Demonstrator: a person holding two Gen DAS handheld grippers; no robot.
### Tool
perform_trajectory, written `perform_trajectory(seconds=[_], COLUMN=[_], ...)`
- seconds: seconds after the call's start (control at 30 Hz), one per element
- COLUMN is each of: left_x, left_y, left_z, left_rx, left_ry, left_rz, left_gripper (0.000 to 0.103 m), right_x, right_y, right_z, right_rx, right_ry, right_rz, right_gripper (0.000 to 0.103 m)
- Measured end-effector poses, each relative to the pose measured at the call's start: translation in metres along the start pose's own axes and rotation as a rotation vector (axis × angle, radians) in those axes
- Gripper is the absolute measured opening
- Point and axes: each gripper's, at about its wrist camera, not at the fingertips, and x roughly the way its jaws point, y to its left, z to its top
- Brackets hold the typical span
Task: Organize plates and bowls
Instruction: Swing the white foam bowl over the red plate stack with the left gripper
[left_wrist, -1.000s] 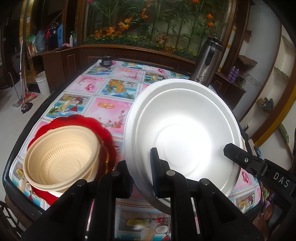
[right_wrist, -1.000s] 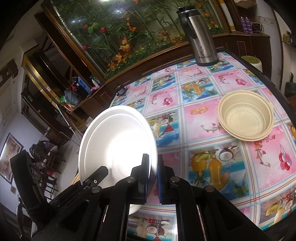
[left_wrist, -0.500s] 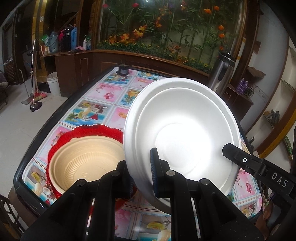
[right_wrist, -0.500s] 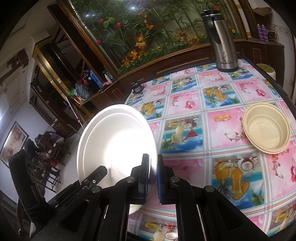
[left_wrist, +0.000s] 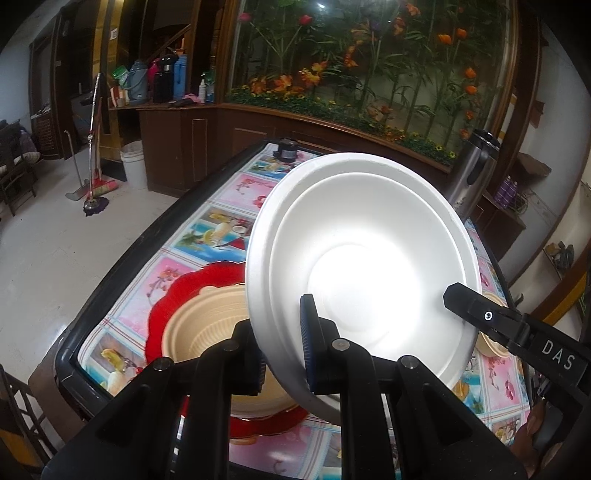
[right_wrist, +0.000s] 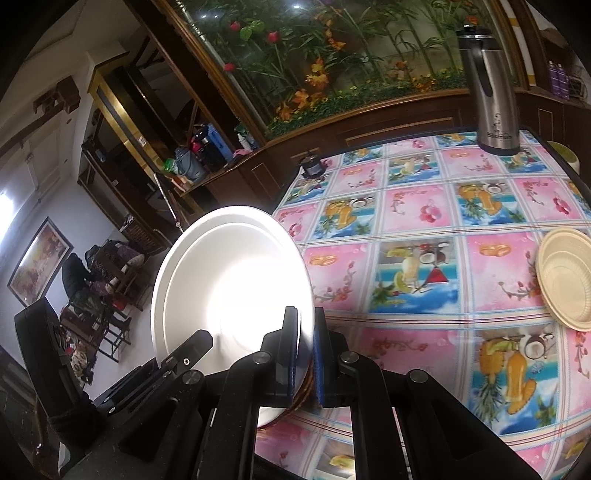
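— What's different since a second ago?

— You've carried the white foam bowl (left_wrist: 364, 273) across the table; it now hangs over the beige bowl (left_wrist: 207, 325) on the red plate (left_wrist: 177, 295), covering its 3 o'clock side.

— And in your right view?

— The other beige bowl (right_wrist: 565, 277) has slid out towards 3 o'clock.

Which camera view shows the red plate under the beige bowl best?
The left wrist view. There the red plate lies on the table with a beige bowl on it, its scalloped rim clear. The right wrist view shows almost nothing of it: the white bowl and gripper fingers cover that spot.
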Motion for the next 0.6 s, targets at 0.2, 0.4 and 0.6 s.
perform_trajectory(seconds=[0.2,0.4,0.6], left_x=[0.002,0.004,0.004], left_y=[0.019,0.037,0.047], left_z=[0.001,-0.002,-0.001], left_rx=[-0.028,-0.051,-0.068], left_ry=[0.004,0.016,0.023], left_rz=[0.032,0.055,0.070], left_gripper=[0.014,0.013,0.014], right_x=[0.019,0.037,0.048], right_y=[0.020,0.033,0.046], right_z=[0.001,-0.002,-0.006], right_rx=[-0.027,-0.043,-0.056], right_ry=[0.034,0.075,0.099], right_rz=[0.028,0.050,0.068], right_gripper=[0.007,0.007,0.007])
